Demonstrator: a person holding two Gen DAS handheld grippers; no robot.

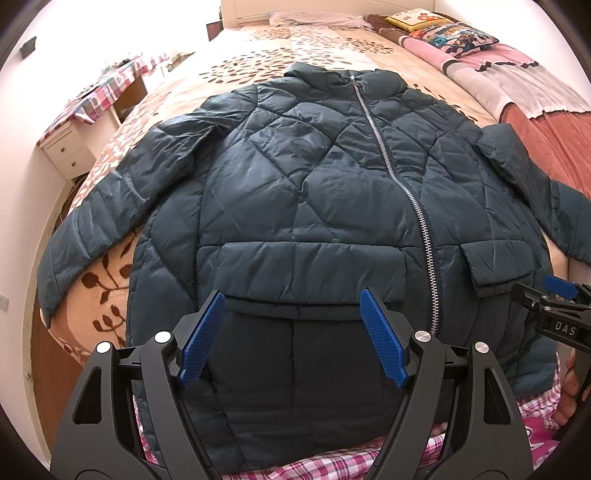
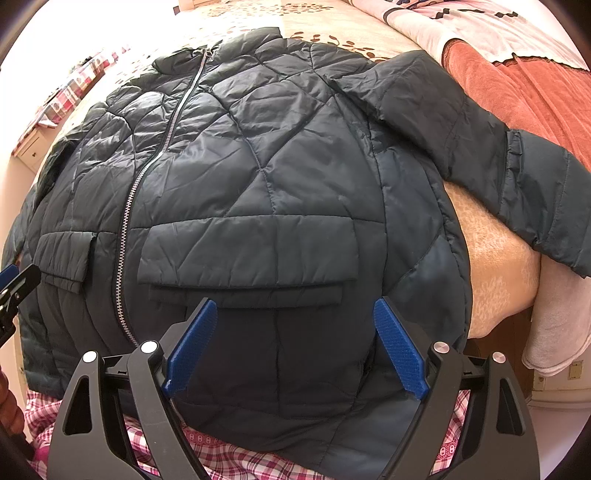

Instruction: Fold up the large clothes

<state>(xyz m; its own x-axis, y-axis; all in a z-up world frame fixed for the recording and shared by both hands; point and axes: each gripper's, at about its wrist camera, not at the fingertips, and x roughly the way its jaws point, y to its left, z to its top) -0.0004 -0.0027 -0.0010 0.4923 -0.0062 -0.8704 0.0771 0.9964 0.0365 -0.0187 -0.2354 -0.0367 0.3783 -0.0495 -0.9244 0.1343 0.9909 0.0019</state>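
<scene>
A dark teal quilted jacket (image 1: 295, 192) (image 2: 258, 177) lies face up on the bed, zipped, both sleeves spread outward. Its hem hangs toward me over the bed's near edge. My left gripper (image 1: 293, 299) hovers open above the left pocket flap (image 1: 306, 269), blue pads wide apart with nothing between them. In the right wrist view my right gripper (image 2: 295, 308) stands open just below the right pocket flap (image 2: 247, 254), also holding nothing. The right gripper's tip (image 1: 554, 291) shows at the left view's right edge, and the left gripper's tip (image 2: 14, 280) at the right view's left edge.
The bed carries a beige leaf-print cover (image 1: 295, 40), with folded pink and rust blankets (image 1: 517, 96) and cushions (image 1: 450, 33) along its right side. A white nightstand (image 1: 66, 151) stands at the left. Pink plaid fabric (image 2: 258, 458) lies under the hem.
</scene>
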